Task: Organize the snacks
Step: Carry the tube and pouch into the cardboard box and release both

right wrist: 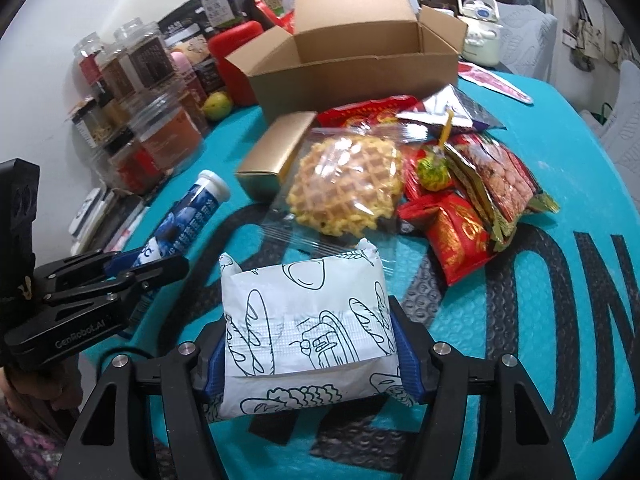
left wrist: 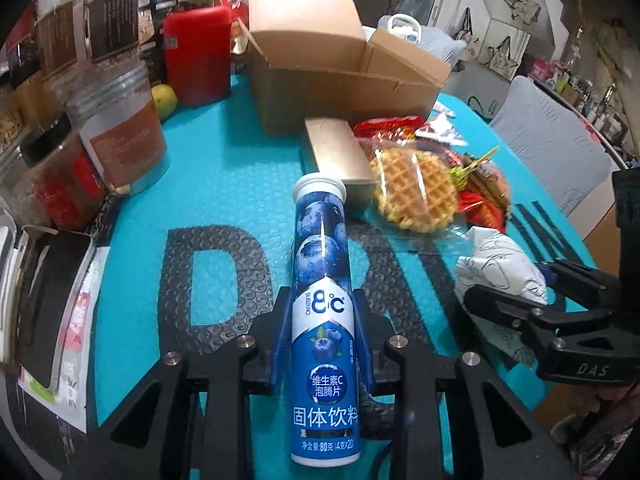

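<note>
My left gripper is shut on a blue tube of effervescent tablets, white cap pointing away, held just above the teal mat. The right wrist view shows that gripper and tube at the left. My right gripper is shut on a white packet printed with bread drawings, its blue pads pressing both sides. An open cardboard box stands at the back. A waffle in a clear bag and a gold box lie in front of it.
Several clear jars and a red container crowd the left side, with a green fruit beside them. Red and foil snack packets lie right of the waffle. A white kettle stands behind the box.
</note>
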{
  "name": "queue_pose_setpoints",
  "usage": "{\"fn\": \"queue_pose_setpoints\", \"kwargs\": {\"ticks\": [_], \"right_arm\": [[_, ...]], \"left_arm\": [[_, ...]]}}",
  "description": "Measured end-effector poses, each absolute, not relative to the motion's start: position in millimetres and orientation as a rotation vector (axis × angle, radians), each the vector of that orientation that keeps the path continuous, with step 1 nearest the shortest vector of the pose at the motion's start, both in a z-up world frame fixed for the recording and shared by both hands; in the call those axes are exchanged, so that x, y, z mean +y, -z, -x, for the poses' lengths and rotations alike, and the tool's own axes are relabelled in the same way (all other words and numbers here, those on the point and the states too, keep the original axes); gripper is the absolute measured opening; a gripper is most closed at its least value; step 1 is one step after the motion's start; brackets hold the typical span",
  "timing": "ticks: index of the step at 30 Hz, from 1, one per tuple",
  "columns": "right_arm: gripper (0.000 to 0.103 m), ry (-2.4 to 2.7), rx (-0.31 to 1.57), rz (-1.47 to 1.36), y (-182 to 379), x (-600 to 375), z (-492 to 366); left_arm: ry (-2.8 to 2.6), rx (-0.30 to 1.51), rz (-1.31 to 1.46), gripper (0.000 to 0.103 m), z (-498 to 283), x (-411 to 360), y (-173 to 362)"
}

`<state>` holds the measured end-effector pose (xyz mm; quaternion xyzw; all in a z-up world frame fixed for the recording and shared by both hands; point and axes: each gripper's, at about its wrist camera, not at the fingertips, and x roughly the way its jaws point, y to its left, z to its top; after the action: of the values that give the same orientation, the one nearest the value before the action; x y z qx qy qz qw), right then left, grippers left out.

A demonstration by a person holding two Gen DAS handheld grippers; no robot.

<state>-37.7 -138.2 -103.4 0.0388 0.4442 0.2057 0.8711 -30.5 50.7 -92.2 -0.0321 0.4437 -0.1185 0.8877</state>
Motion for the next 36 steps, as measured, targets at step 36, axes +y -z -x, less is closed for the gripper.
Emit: {"fn": "queue_pose_setpoints", "kwargs": {"ticks": [36], "right_arm": [[0.067,-0.492,0.681,0.027,-8,-145,-70]], "left_arm": [[0.3,0.616,0.032,0.028,-65,26,-16]]}}
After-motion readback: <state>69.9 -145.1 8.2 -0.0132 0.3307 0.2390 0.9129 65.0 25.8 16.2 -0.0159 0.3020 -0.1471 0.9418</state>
